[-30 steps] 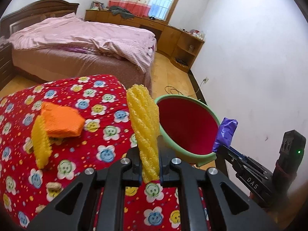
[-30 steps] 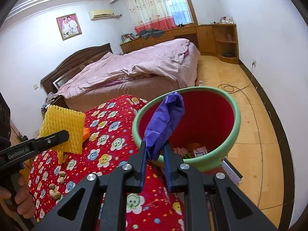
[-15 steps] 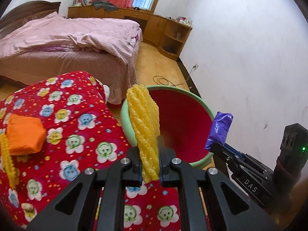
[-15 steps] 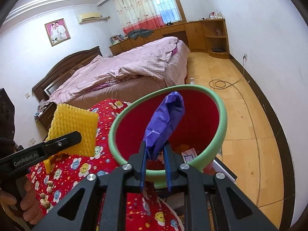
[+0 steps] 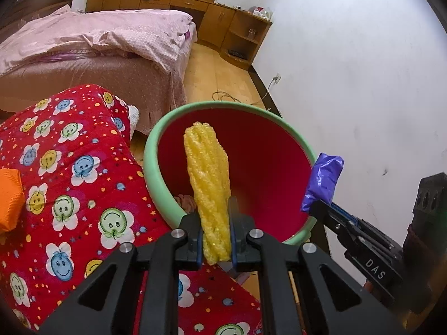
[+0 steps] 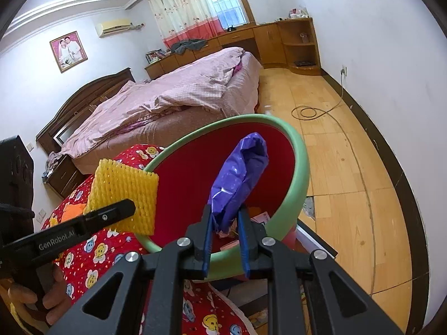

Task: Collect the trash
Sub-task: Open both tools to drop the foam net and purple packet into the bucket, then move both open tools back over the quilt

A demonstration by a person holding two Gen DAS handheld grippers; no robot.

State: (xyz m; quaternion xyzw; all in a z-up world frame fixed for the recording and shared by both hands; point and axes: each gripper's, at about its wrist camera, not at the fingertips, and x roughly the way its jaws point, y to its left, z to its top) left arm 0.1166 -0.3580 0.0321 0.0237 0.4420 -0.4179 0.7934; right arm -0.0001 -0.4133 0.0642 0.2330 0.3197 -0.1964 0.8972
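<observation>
My left gripper (image 5: 215, 231) is shut on a yellow foam net sleeve (image 5: 208, 184) and holds it over the near rim of the red bin with a green rim (image 5: 156, 150). My right gripper (image 6: 225, 223) is shut on a crumpled purple plastic wrapper (image 6: 240, 176), held above the same bin (image 6: 299, 167). The right gripper also shows in the left wrist view (image 5: 321, 203) at the bin's right side, the left one in the right wrist view (image 6: 123, 209). Some trash (image 6: 257, 217) lies in the bin's bottom.
A red flower-print cloth (image 5: 69, 181) covers the surface to the left, with an orange piece (image 5: 9, 195) on it. A bed with pink bedding (image 5: 111, 36) stands behind. A white wall (image 5: 349, 69) is on the right; a cable (image 6: 307, 111) lies on the wooden floor.
Both grippers have moved forward and right, from over the cloth to over the bin's opening. Each still holds its piece.
</observation>
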